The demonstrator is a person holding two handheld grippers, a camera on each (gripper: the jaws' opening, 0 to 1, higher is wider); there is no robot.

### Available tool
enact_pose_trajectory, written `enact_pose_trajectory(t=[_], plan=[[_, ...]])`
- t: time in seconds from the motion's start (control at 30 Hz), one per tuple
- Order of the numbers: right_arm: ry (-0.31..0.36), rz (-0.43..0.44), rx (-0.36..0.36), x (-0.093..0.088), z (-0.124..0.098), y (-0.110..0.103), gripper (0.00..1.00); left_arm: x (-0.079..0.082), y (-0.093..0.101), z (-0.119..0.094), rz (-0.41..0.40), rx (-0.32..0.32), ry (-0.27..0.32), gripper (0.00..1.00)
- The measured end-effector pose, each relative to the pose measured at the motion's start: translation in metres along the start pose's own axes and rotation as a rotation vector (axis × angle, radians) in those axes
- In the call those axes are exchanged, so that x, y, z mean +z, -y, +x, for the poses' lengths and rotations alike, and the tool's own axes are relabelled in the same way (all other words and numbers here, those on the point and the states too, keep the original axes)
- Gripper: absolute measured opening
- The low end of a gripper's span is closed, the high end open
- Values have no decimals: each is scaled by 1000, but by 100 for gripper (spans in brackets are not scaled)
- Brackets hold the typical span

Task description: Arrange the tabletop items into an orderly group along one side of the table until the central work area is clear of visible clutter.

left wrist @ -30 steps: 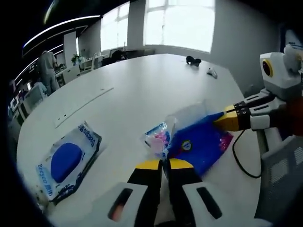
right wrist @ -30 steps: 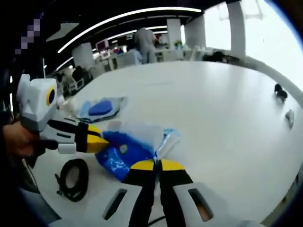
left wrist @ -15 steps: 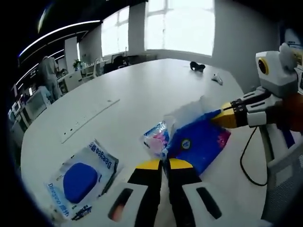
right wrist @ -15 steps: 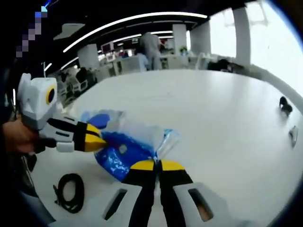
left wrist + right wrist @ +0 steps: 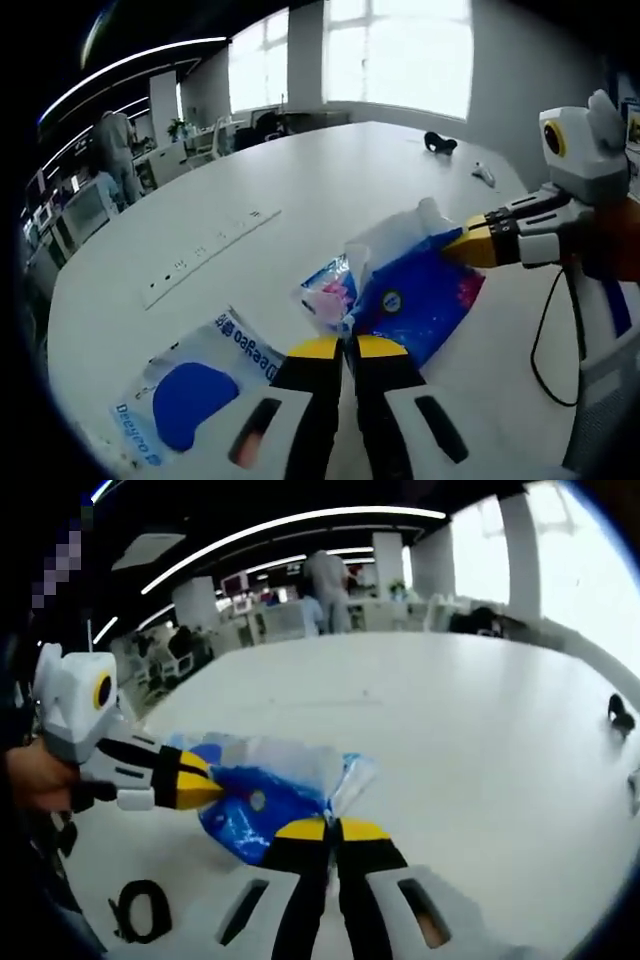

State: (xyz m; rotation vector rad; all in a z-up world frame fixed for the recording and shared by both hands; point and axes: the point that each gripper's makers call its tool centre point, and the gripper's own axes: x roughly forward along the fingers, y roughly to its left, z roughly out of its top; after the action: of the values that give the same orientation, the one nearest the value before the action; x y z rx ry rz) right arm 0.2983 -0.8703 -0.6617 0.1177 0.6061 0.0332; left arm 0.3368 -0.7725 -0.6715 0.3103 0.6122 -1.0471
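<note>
1. Left gripper (image 5: 348, 347): we see its yellow-tipped jaws pressed together on the near edge of the blue bag (image 5: 418, 303); in the right gripper view it enters from the left (image 5: 212, 785), clamped on the far end of the bag (image 5: 250, 808).
2. Right gripper (image 5: 323, 830): we see its jaws closed on the bag's clear plastic edge; in the left gripper view it reaches in from the right (image 5: 452, 245), pinching the bag's opposite corner.
3. White table (image 5: 330, 190): we take it as the landmark. The bag is stretched between both grippers above its near side; we cannot tell whether the bag touches the surface.
4. Wipes pack (image 5: 190, 385): it lies flat on the table, left of the bag, near the table's edge.
5. Black cable (image 5: 138, 910): it lies coiled on the table, below the left gripper in the right gripper view.
6. Small dark object (image 5: 438, 143): it rests at the table's far side, with a small pale object (image 5: 483, 175) just beside it.
</note>
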Motion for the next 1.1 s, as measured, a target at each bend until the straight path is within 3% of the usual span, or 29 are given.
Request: enact_pose_trajectory(t=[0.43,0.67,0.77,1.1], plan=[[-35,-65,41,7,41,4,0,-9,-25,20,-103,28,-7,3],[-29,-48,51,16,55,8,0,-3,-38,25,-171,32,11,3],[-20,2,53,21,60,9,0,-1,-43,29,-198,35,17,2],[-44,48,56,23,79,12,0,-4,-55,42,-258,30,-20,3]])
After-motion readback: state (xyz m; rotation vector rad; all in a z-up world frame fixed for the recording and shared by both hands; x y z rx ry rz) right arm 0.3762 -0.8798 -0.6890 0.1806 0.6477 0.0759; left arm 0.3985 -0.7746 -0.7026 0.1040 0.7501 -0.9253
